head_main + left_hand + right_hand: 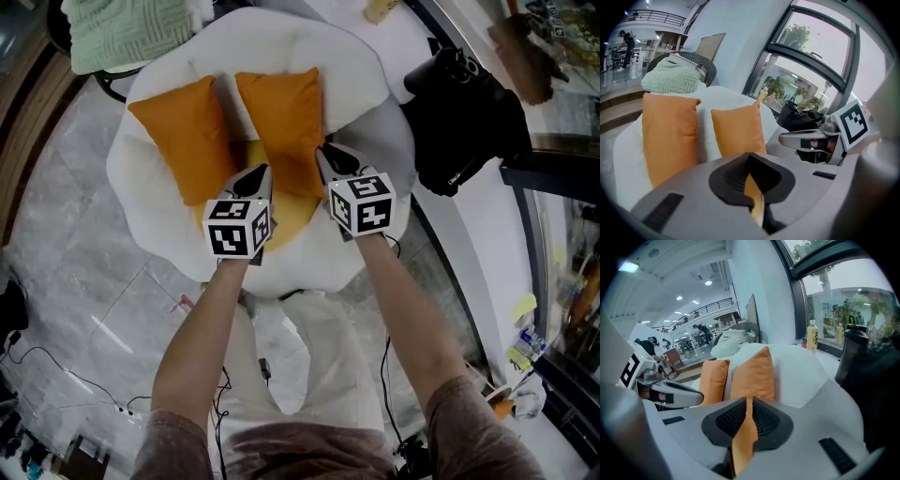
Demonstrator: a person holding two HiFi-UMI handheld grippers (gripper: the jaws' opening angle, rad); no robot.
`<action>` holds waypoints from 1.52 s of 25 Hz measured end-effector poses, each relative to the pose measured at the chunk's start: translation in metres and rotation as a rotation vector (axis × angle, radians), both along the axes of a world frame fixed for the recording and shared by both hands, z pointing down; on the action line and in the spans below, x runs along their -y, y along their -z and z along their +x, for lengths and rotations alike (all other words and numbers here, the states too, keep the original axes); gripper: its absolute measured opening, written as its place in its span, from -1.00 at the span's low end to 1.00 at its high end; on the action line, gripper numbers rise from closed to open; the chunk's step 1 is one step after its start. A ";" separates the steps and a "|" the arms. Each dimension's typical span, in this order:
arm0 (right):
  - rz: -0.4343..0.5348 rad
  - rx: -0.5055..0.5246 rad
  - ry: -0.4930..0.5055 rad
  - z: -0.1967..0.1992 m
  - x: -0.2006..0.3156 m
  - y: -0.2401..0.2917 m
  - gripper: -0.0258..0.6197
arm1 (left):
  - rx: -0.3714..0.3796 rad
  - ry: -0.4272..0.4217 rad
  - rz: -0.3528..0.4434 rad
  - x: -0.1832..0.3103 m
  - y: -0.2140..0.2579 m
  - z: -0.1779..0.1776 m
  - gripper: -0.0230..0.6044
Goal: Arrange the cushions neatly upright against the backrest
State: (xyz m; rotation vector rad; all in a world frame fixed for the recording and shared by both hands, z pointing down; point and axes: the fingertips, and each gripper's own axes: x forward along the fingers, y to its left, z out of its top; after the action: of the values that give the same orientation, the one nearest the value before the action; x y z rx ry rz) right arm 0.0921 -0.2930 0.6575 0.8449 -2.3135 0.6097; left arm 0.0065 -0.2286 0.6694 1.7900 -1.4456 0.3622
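L tongs (257,172): I'm pinching 3rd cushion (295,220) edge, jaws nearly together.
R tongs (330,153): I'm clamping same cushion, fabric btwn pads.
3rd cushion: lying below, btwn both tongs.
Upright pair: L cushion (183,139) & R cushion (281,112) leaning on backrest (309,42), just ahead of my tips.

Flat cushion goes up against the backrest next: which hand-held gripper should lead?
Probably right. Both pinch the flat cushion, but the right hand-held gripper is nearer the bare backrest beside the two upright cushions; the left hand-held gripper sits in front of them.
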 end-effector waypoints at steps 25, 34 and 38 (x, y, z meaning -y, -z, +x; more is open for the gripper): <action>-0.140 0.125 0.000 -0.054 -0.173 0.251 -0.80 | 0.064 -0.036 -0.081 -0.133 0.257 -0.041 -0.91; -0.056 0.204 0.132 -0.060 -0.223 0.351 -0.80 | 0.087 -0.181 0.027 -0.169 0.344 -0.024 -0.91; 0.001 0.245 0.182 -0.059 -0.241 0.398 -0.80 | 0.100 -0.257 0.112 -0.181 0.388 -0.013 -0.91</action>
State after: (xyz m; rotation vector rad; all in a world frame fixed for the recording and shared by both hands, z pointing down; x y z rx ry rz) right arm 0.0329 -0.0515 0.2593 0.5776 -2.5754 0.6633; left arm -0.0066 -0.0473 0.2814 2.0820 -1.3278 0.5169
